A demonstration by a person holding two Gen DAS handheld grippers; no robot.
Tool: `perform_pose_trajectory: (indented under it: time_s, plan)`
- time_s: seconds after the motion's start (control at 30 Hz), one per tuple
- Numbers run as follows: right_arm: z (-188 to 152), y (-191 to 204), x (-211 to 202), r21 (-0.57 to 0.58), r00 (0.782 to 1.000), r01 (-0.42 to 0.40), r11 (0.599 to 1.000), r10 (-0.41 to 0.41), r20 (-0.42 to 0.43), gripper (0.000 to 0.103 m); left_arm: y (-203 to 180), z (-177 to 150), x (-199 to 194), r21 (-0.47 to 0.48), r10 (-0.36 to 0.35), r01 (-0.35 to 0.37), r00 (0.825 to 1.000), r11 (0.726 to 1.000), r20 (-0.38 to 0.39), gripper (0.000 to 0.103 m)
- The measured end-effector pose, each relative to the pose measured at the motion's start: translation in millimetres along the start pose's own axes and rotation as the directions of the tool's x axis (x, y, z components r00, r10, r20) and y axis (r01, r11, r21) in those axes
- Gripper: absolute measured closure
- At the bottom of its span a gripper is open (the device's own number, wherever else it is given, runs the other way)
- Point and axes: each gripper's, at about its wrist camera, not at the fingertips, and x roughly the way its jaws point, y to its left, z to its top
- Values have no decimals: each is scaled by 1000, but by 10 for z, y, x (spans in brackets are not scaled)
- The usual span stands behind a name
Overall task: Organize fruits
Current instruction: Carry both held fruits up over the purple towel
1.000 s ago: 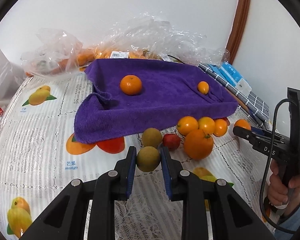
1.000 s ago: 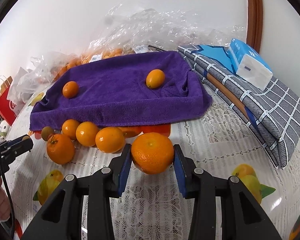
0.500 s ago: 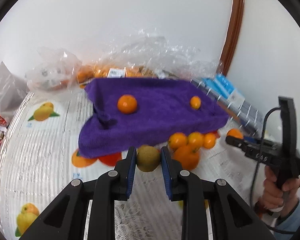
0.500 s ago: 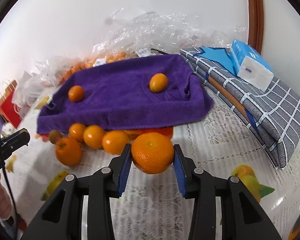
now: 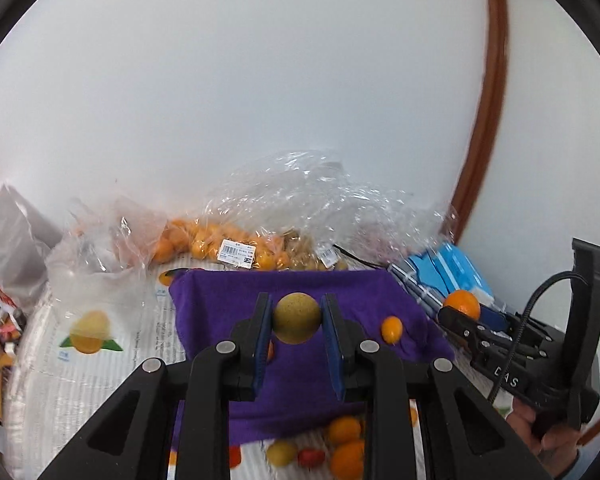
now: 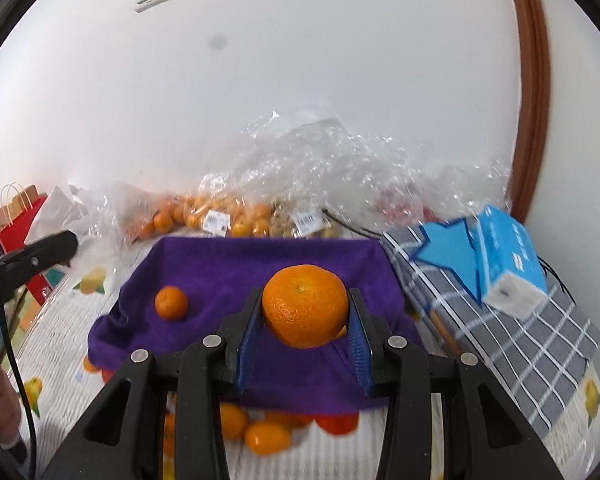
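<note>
My left gripper (image 5: pixel 296 320) is shut on a round yellow-brown fruit (image 5: pixel 297 318) and holds it above the purple towel (image 5: pixel 300 392). My right gripper (image 6: pixel 305 320) is shut on a large orange (image 6: pixel 305 311) above the same purple towel (image 6: pixel 228 276). It also shows at the right of the left wrist view (image 5: pixel 462 305). On the towel lie a small orange (image 6: pixel 171 303) and a small oval orange fruit (image 5: pixel 392 329). Loose oranges (image 5: pixel 344 432) and a red fruit (image 5: pixel 311 457) lie in front of the towel.
Clear plastic bags of oranges (image 5: pixel 236 248) lie behind the towel against the white wall. A checked folded cloth (image 6: pixel 512 332) with a blue tissue pack (image 6: pixel 508 260) lies to the right. A red paper bag (image 6: pixel 16 224) stands at far left.
Both grippers have risen from the tablecloth with their fruit and moved forward over the towel. The loose fruit now lies below and behind the fingers.
</note>
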Motion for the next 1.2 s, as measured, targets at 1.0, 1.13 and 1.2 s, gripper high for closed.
perform_pose_trajectory:
  time_s: [1.0, 1.13, 1.2]
  plan:
    - [-334, -391, 630, 106, 997, 18, 994, -10, -75, 63, 386, -425, 591, -107, 31, -42, 994, 993, -101, 79]
    - [-336, -396, 622, 108, 997, 25, 994, -17, -72, 63, 427, -414, 581, -117, 46, -58, 994, 991, -97, 79]
    - [-336, -422, 601, 111, 998, 29, 993, -21, -66, 63, 454, -404, 564, -128, 49, -60, 995, 990, -89, 79]
